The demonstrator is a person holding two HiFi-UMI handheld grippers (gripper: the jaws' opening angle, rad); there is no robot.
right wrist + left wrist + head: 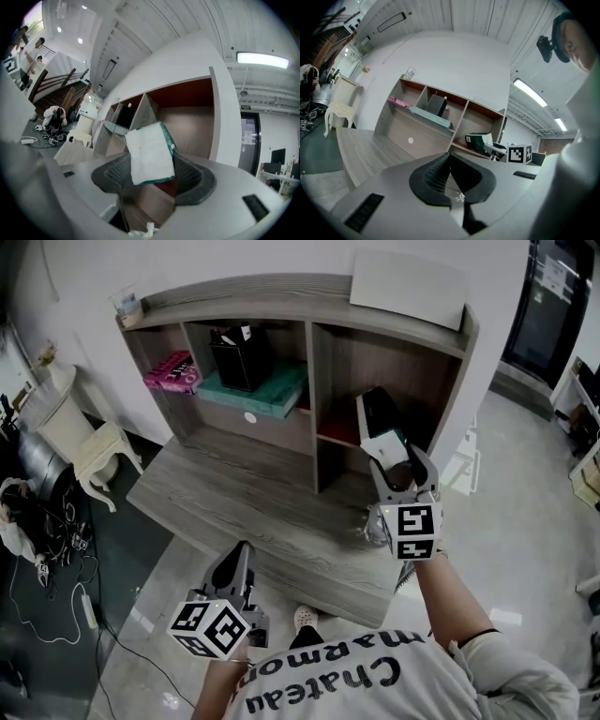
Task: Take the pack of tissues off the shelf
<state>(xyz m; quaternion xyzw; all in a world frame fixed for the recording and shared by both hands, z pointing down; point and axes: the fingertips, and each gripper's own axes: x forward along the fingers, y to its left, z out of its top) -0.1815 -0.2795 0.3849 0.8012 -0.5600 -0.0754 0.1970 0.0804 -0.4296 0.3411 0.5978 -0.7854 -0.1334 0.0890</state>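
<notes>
In the right compartment of the shelf (321, 381), the pack of tissues (379, 424) stood tilted, its long axis running away from the right gripper (401, 463). The jaws of this gripper pinched its near end from both sides. The left gripper (242, 557), jaws pressed together and empty, hung well apart, so the right one was nearer.

L gripper (450, 161) fingers together, nothing btwn; shelf (419, 123) ahead; R gripper (493, 148) at tissue pack (478, 139), right compartment.
</notes>
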